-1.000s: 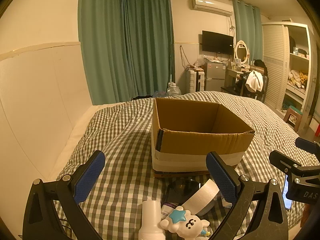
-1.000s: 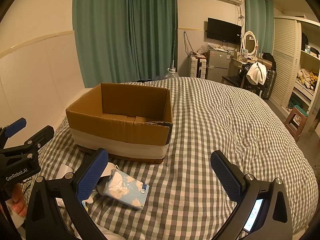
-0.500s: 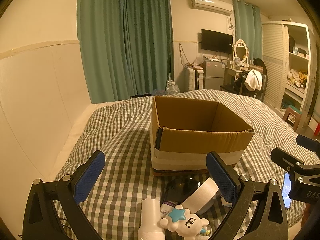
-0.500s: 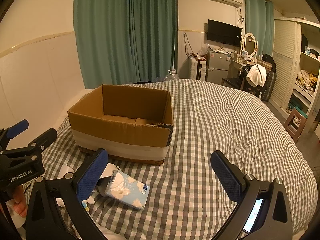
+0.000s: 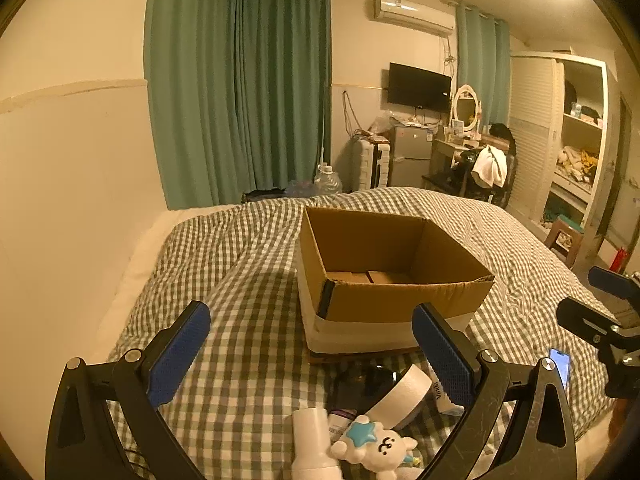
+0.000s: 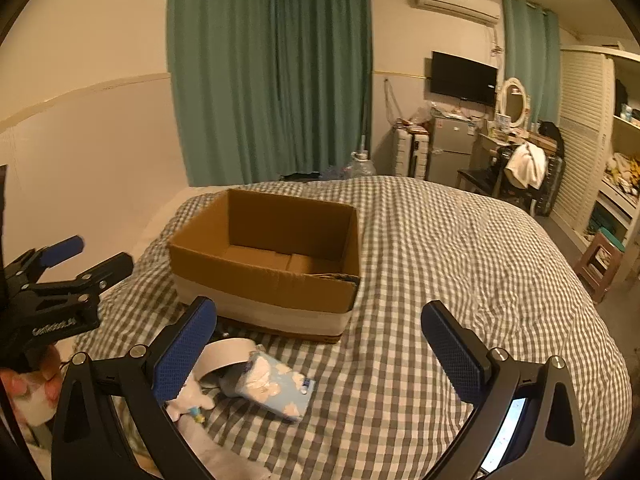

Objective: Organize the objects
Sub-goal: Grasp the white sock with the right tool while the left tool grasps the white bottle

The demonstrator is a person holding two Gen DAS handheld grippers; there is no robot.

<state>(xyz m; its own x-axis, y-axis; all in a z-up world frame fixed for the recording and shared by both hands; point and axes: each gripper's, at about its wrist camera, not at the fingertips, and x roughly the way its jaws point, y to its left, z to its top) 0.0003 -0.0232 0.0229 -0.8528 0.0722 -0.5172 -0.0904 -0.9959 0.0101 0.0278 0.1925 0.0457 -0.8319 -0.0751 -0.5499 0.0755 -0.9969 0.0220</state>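
Observation:
An open, empty cardboard box [image 5: 394, 276] [image 6: 272, 264] sits on a green checked bed. In front of it lies a small pile: a white bear toy with a blue star [image 5: 374, 446], a white bottle [image 5: 312, 446], a white tape roll [image 5: 404, 394] [image 6: 224, 354], dark sunglasses [image 5: 366, 378] and a blue tissue pack [image 6: 276, 388]. My left gripper [image 5: 310, 356] is open and empty above the pile. My right gripper [image 6: 318, 348] is open and empty, right of the pile, above the tissue pack's edge.
The checked bedspread [image 6: 460, 264] stretches right of the box. A white wall [image 5: 72, 200] runs along the bed's left side. A phone [image 5: 560, 364] is mounted on the right gripper. Curtains, a dresser and a wardrobe stand beyond the bed.
Both grippers have risen and tilted slightly, so the box's inside floor shows more. Both stay open; nothing on the bed moved.

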